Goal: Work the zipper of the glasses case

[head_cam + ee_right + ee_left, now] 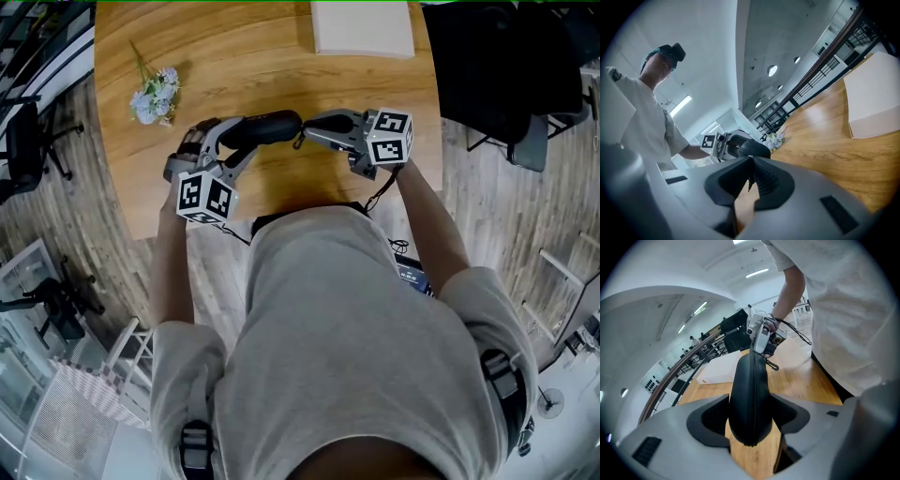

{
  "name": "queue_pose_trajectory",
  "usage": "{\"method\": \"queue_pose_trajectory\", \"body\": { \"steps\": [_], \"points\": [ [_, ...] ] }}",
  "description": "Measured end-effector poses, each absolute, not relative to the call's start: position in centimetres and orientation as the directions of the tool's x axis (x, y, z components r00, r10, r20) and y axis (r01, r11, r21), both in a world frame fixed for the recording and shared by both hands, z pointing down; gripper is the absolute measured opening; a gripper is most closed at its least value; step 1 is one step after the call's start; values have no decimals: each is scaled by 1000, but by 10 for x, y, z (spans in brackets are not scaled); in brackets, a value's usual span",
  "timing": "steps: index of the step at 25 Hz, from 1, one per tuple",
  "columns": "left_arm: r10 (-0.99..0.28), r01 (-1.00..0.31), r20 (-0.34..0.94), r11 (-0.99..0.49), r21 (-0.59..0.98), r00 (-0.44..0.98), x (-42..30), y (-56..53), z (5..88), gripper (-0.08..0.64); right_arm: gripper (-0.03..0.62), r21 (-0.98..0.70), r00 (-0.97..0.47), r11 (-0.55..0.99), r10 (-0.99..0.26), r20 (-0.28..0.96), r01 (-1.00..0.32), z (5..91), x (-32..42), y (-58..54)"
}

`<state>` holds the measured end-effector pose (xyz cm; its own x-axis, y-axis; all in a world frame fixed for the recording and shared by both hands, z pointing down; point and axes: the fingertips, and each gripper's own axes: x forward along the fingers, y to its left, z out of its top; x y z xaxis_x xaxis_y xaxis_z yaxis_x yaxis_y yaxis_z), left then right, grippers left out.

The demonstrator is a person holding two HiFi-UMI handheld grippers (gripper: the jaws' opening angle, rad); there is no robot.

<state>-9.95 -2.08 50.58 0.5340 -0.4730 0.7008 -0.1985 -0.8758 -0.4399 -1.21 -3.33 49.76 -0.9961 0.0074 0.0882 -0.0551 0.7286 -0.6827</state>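
Note:
A black zippered glasses case (269, 126) is held above the wooden table (244, 47), with my left gripper (228, 150) shut on its left part. In the left gripper view the case (750, 394) stands between the pads, its zipper line facing the camera, and the left gripper (752, 420) presses both sides. My right gripper (305, 132) meets the case's right end. In the right gripper view the right gripper (750, 169) has its jaws nearly together on a thin dark zipper pull (749, 182), just in front of the case (753, 149). A small clip (771, 364) hangs by that end.
A white box (362, 28) lies at the table's far edge. A small bunch of pale flowers (154, 95) lies at the left of the table. Black chairs (511, 84) stand right of the table. The table's near edge runs just in front of my body.

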Motion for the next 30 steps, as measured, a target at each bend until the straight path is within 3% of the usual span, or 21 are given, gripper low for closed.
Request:
{"method": "queue_pose_trajectory", "body": {
  "steps": [8, 11, 15, 17, 19, 25, 30],
  "points": [
    [-469, -225, 728, -882, -414, 499, -108, -17, 520, 284, 26, -642, -986, 748, -112, 126, -167, 496, -4, -50],
    [-485, -272, 700, -874, -402, 524, -106, -16, 516, 284, 29, -636, -980, 750, -85, 177, -180, 506, -5, -44],
    [-476, -249, 685, -878, -409, 552, -101, -11, 510, 284, 40, -703, -992, 703, -32, 119, -107, 505, -7, -34],
    [-473, -240, 680, -878, -413, 561, -100, -12, 508, 284, 79, -732, -996, 676, -26, 87, -81, 504, -7, -34],
    [-475, -239, 676, -877, -417, 563, -99, -13, 505, 284, 163, -750, -997, 659, -5, 73, -58, 504, -9, -31],
    [-469, -217, 682, -878, -425, 561, -95, -12, 505, 284, 154, -774, -1000, 633, -14, 11, -18, 498, -10, -33],
    [-473, -227, 697, -878, -421, 539, -96, -12, 512, 284, 116, -754, -999, 655, -20, 49, -50, 502, -10, -33]
  ]
}}
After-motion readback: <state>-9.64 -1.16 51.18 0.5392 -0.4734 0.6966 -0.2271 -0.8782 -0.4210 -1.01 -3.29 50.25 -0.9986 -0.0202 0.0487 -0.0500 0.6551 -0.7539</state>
